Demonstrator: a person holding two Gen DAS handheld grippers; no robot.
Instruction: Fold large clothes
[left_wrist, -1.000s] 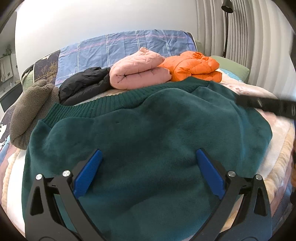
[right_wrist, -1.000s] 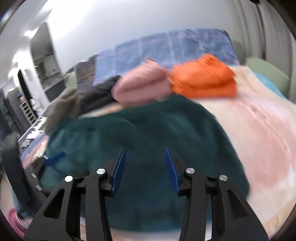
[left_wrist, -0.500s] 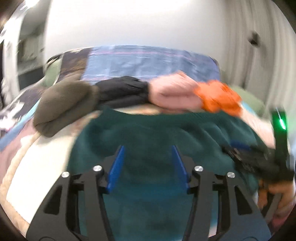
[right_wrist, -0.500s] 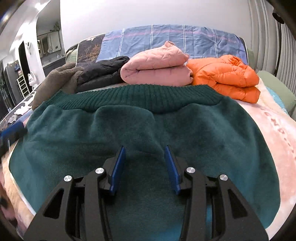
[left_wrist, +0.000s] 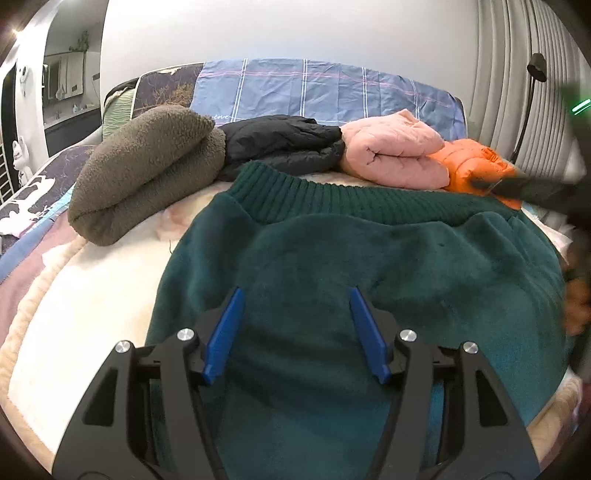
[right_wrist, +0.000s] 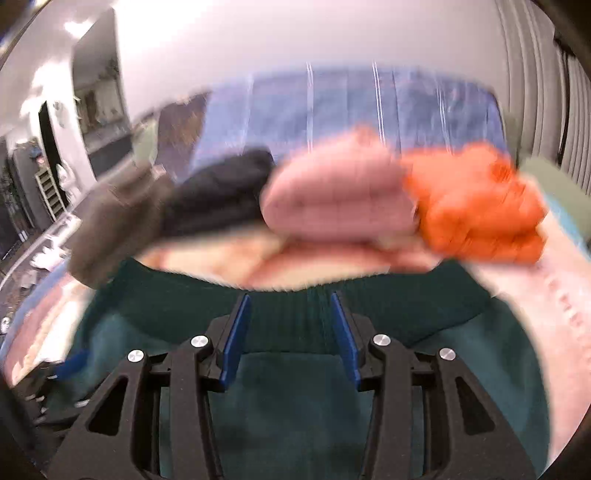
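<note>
1. We see a large dark green fleece sweater spread flat on the near part of the bed, its ribbed knit hem band running along the far edge.
2. Our left gripper hangs over the sweater's near left part; its blue-padded jaws are opening and nothing sits pinched between them.
3. Our right gripper hovers above the ribbed band, jaws partly apart and gripping nothing; this view is blurred.
4. The bed carries a cream plush blanket, soft and pale, beneath the sweater.
5. Along the far side lie folded garments in a row: a brown-grey sherpa fleece roll at left, a black puffer jacket, a pink quilted jacket, and an orange puffer jacket at right.
6. Behind them stands a blue checked pillow against a white wall, with pale ribbed curtains at right.
</note>
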